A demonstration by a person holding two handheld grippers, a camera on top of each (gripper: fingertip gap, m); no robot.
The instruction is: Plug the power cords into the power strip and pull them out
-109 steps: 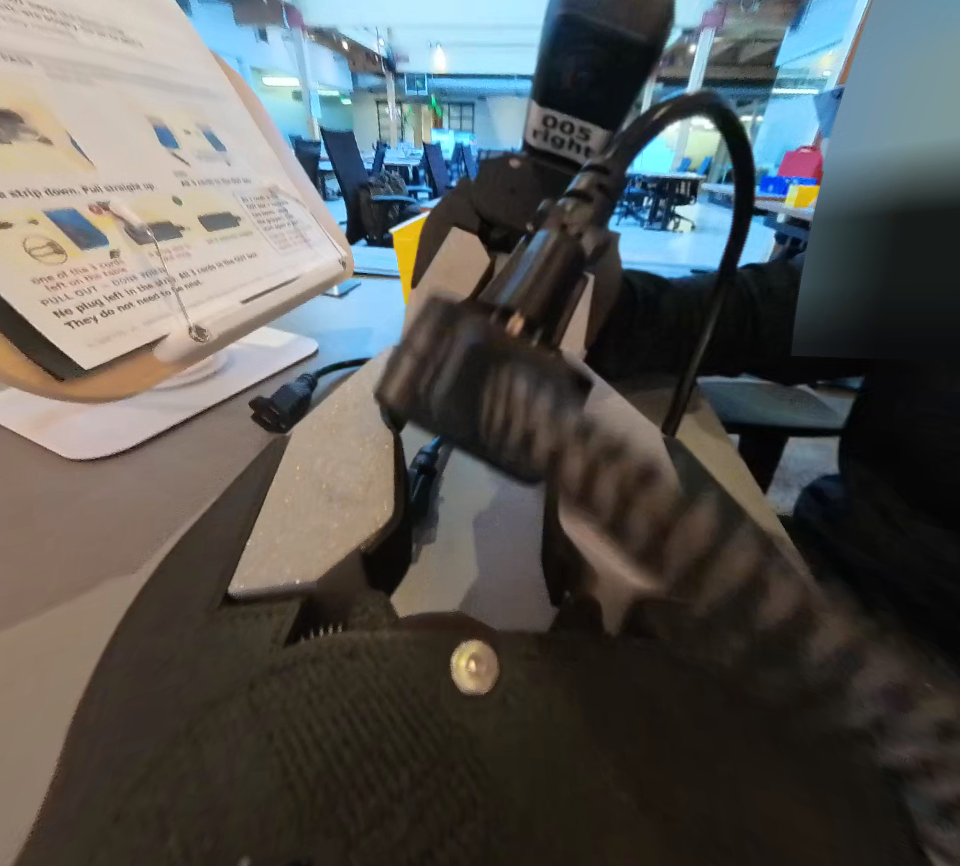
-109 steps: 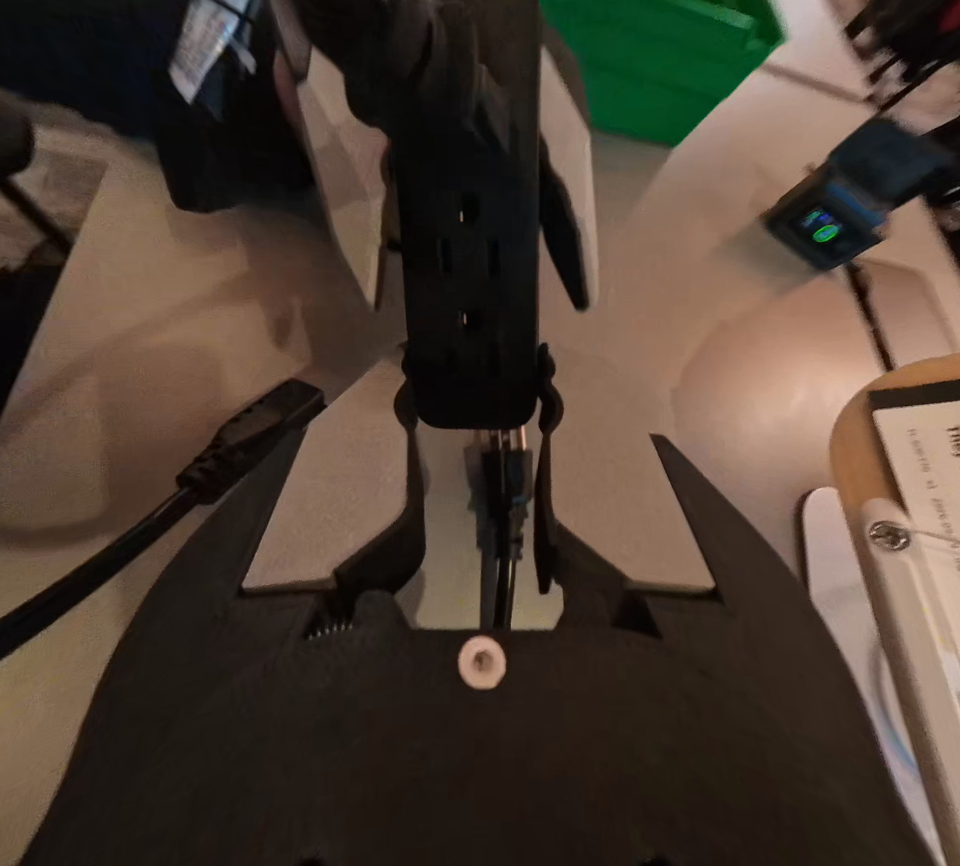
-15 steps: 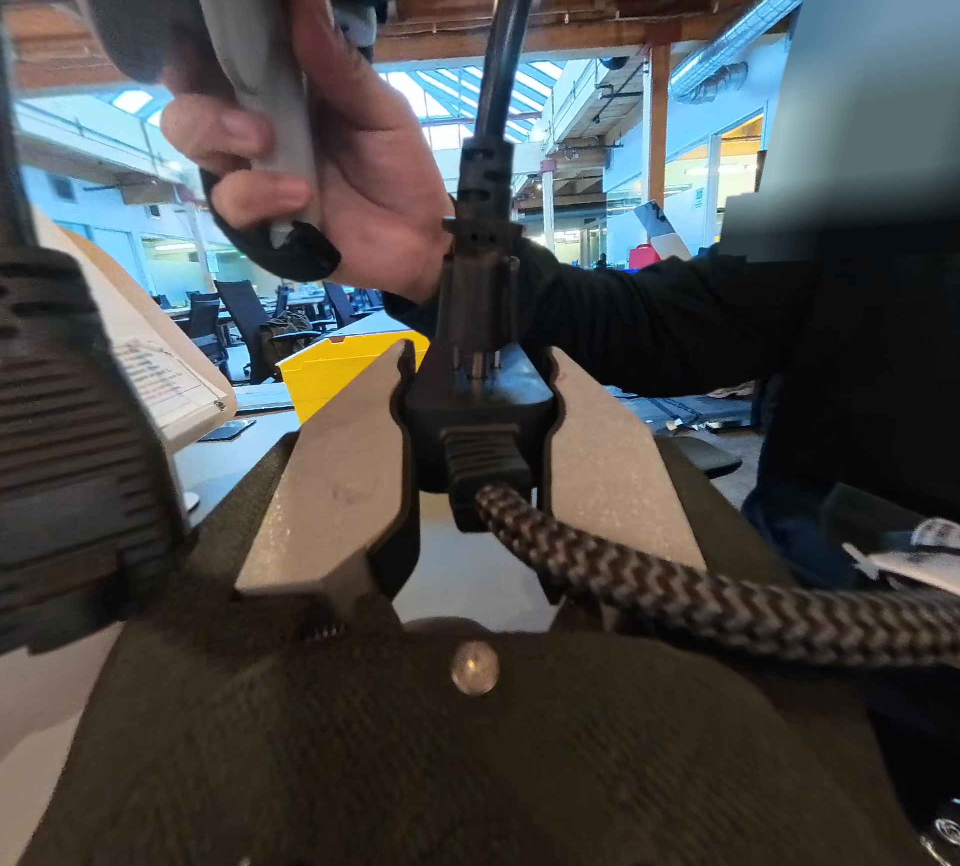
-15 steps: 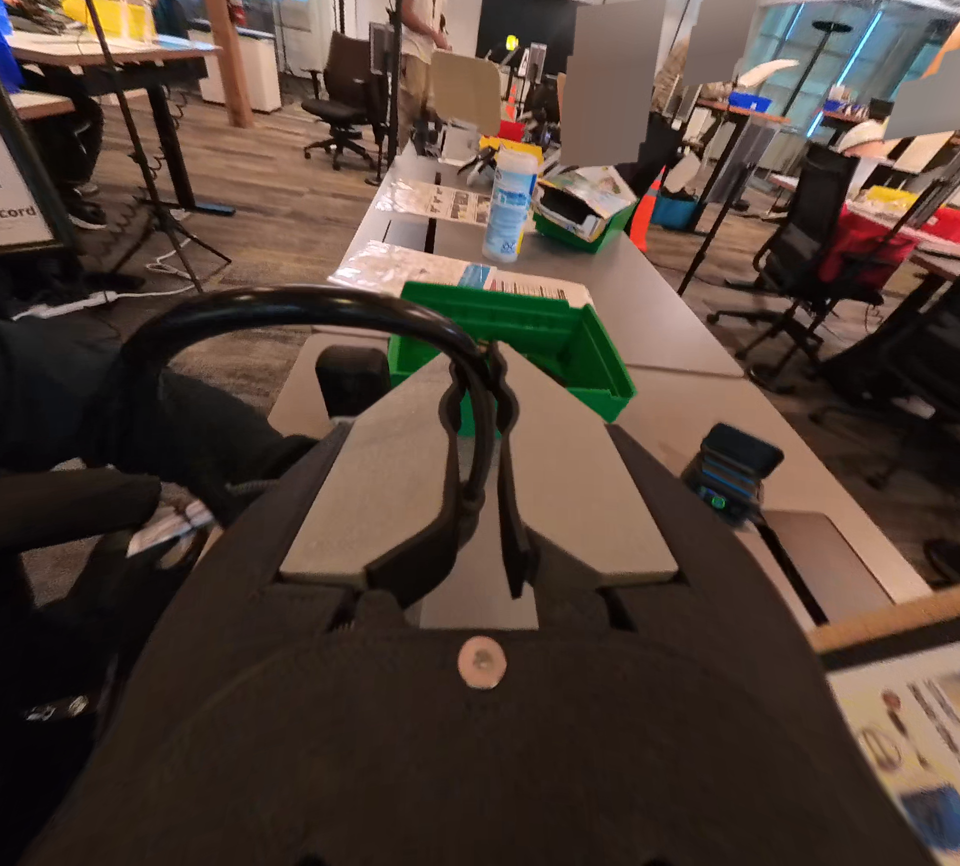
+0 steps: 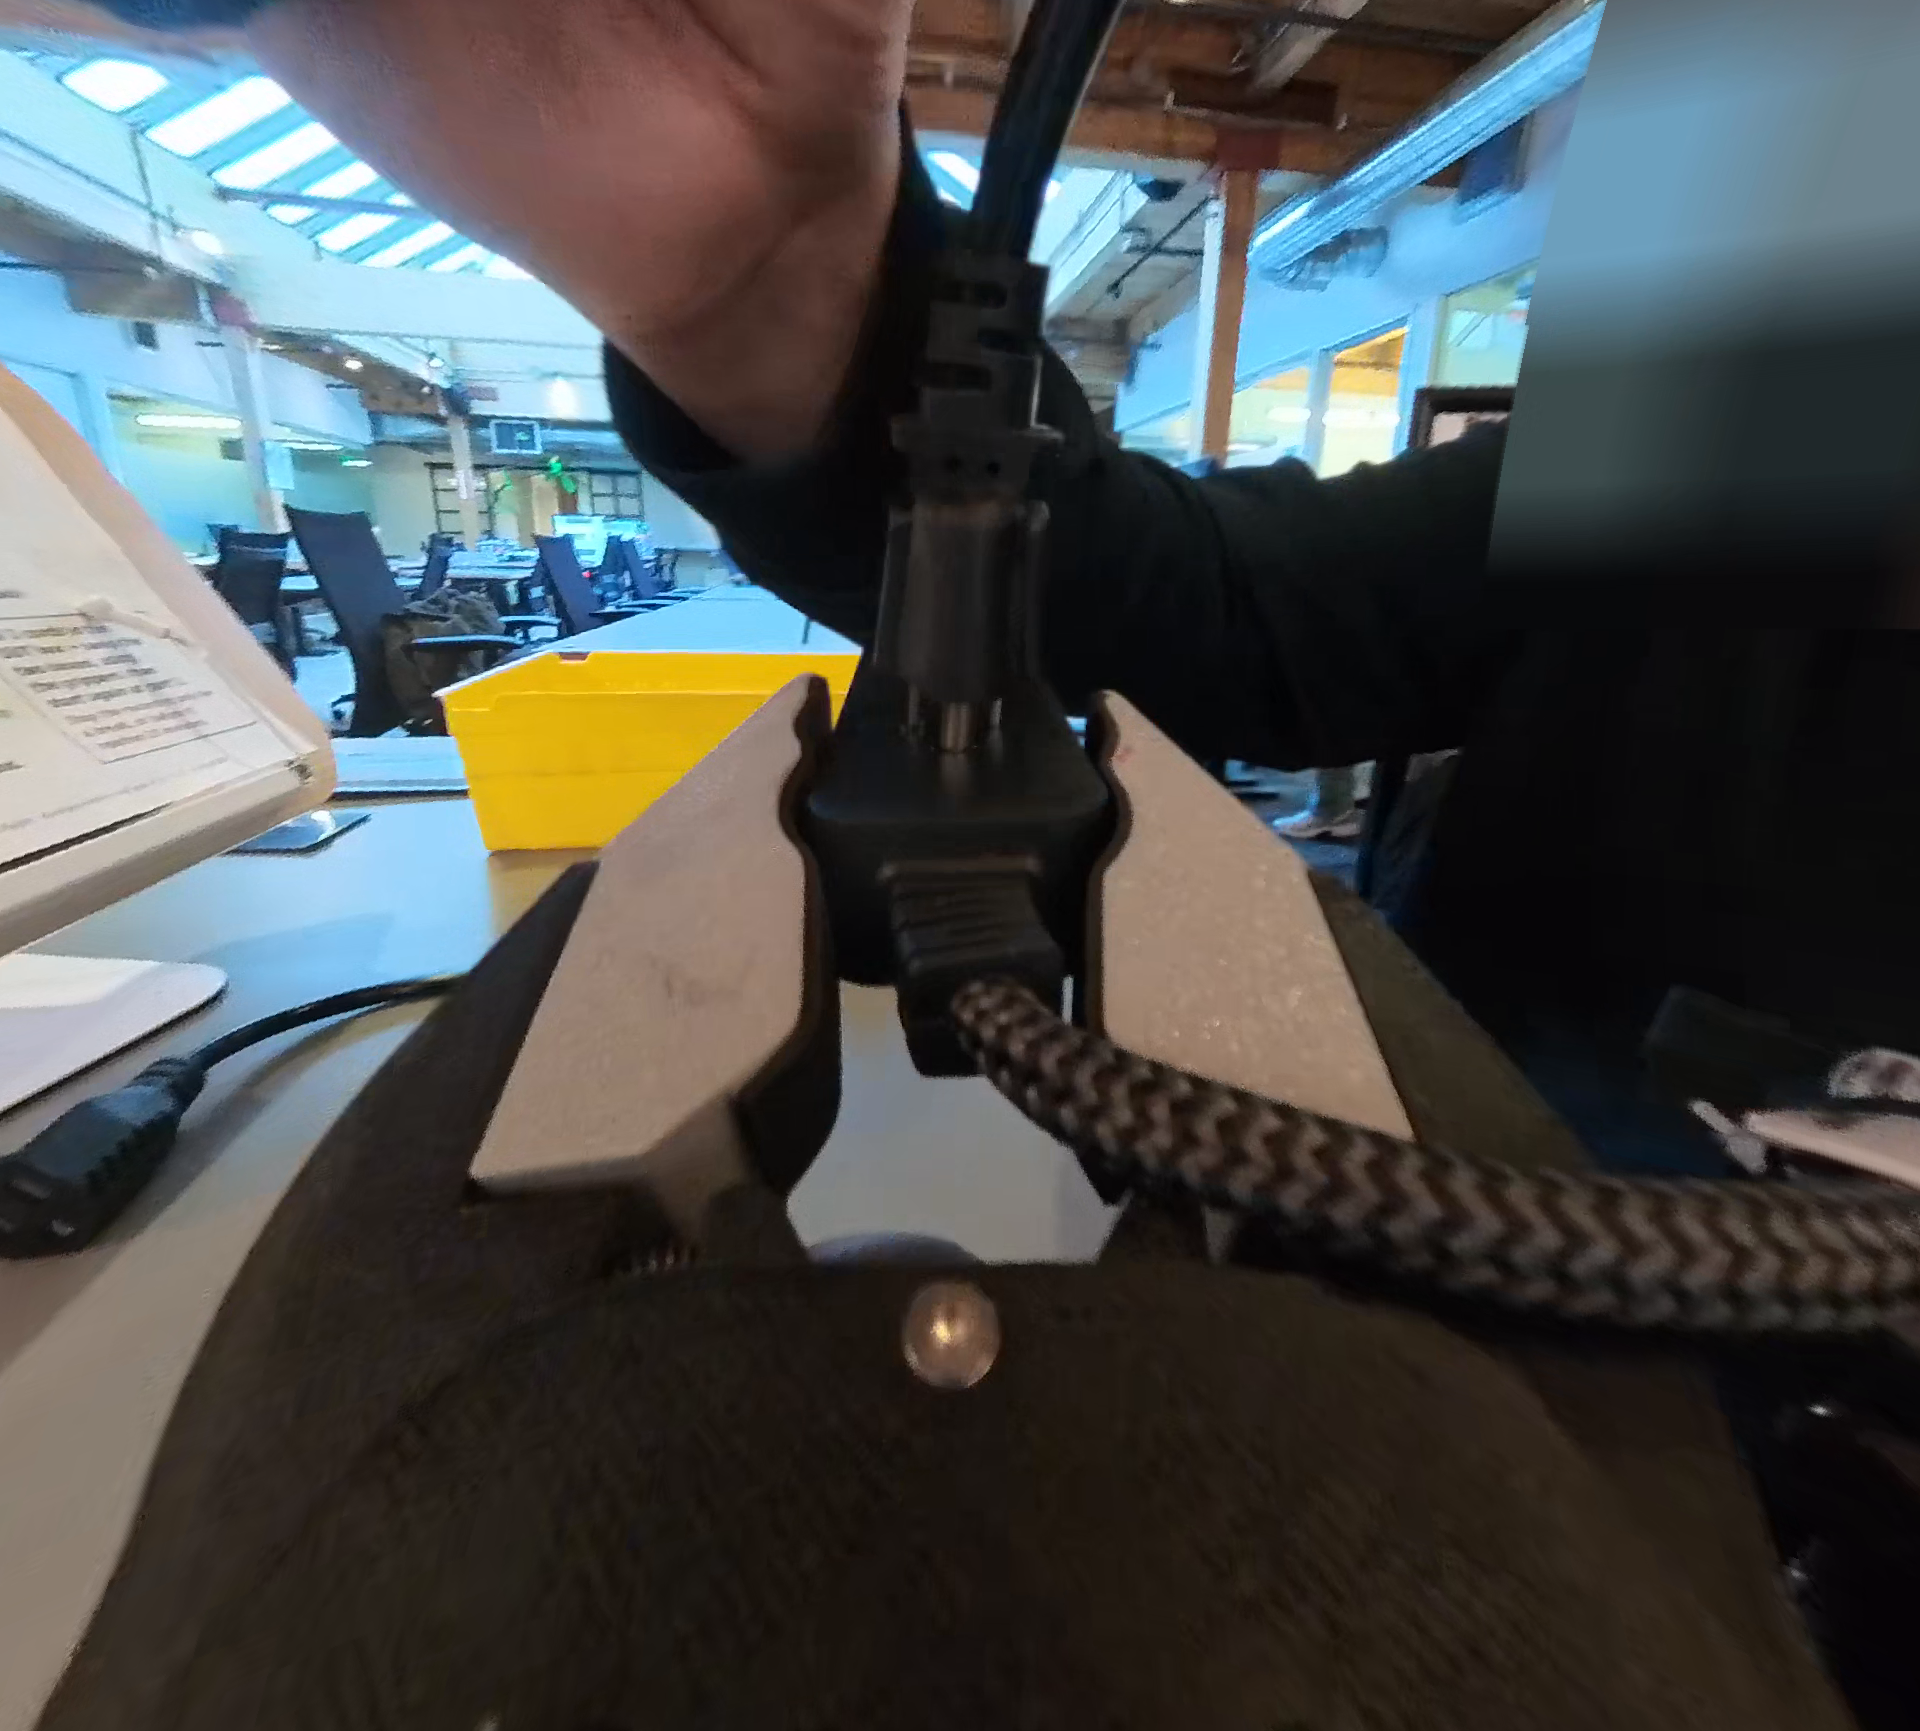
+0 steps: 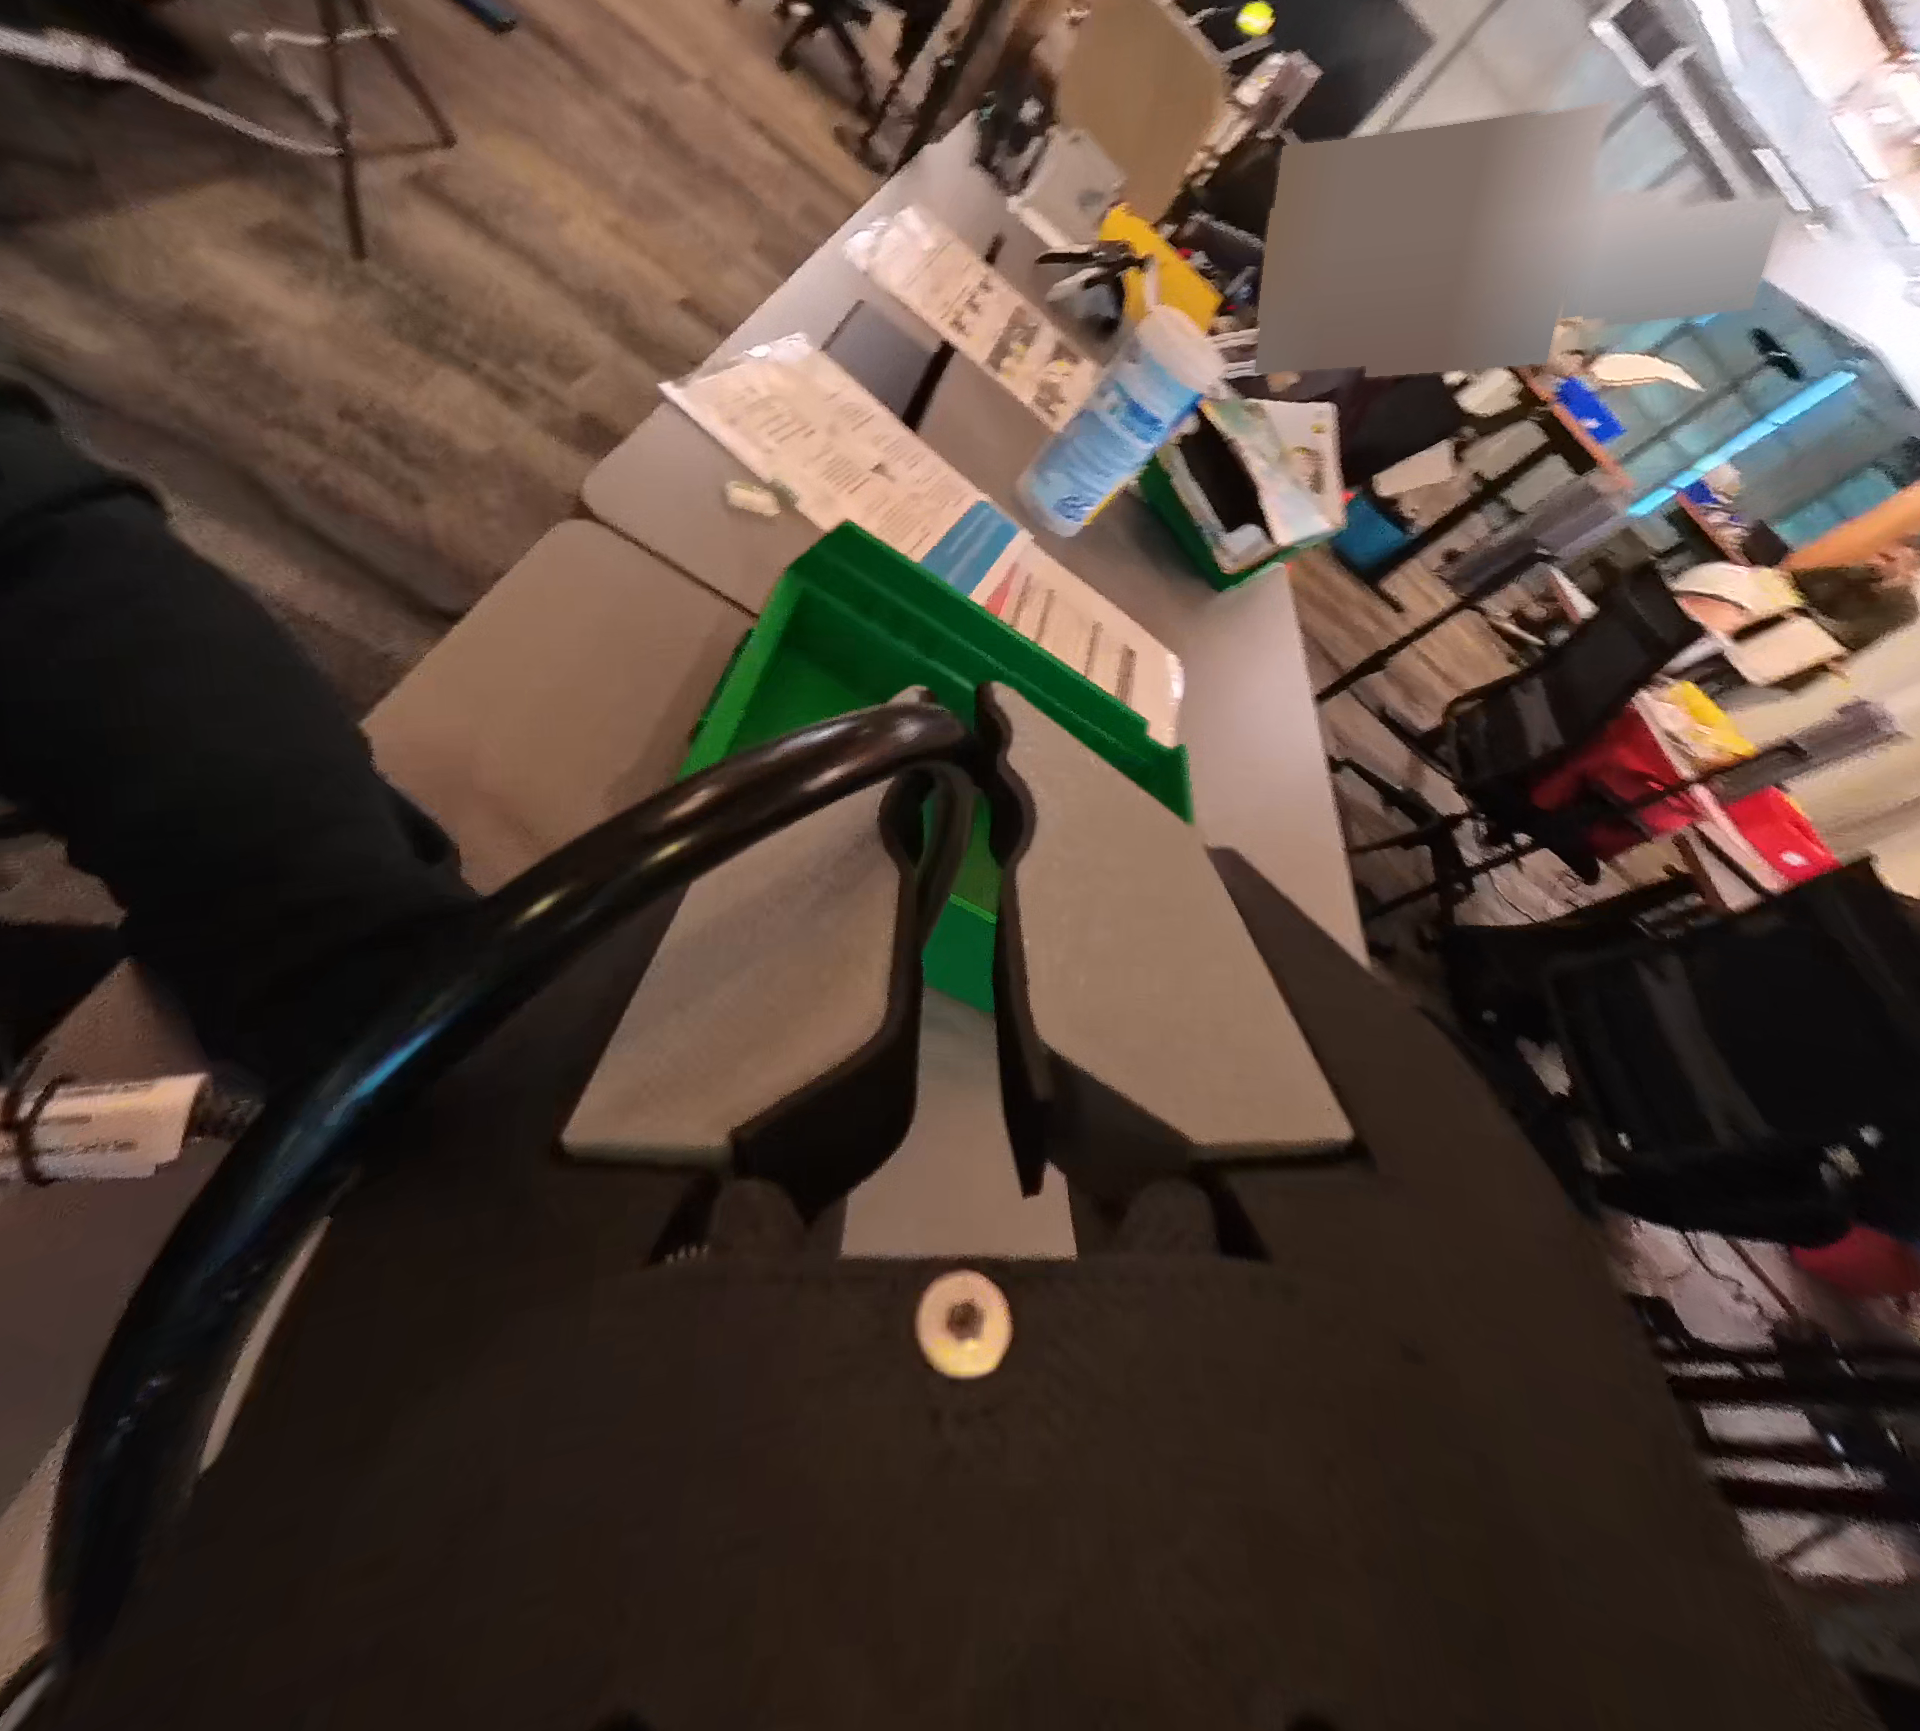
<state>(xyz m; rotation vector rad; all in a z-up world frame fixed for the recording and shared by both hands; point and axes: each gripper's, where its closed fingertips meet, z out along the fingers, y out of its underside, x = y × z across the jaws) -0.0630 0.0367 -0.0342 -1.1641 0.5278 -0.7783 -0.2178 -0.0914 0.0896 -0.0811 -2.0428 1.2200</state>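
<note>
Left gripper [image 5: 956, 746] clamps black power strip [image 5: 956, 798] above table; plug [image 5: 961, 601] stands in its socket. Right gripper [image 6: 961, 725] pinches black cord [image 6: 582, 860] overhead.

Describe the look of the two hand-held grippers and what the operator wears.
Both match: the left hand-held gripper and right hand-held gripper have a black textured body, one silver screw at centre, and flat speckled grey fingers lined with black wavy-edged pads. The operator wears a black long sleeve.
</note>
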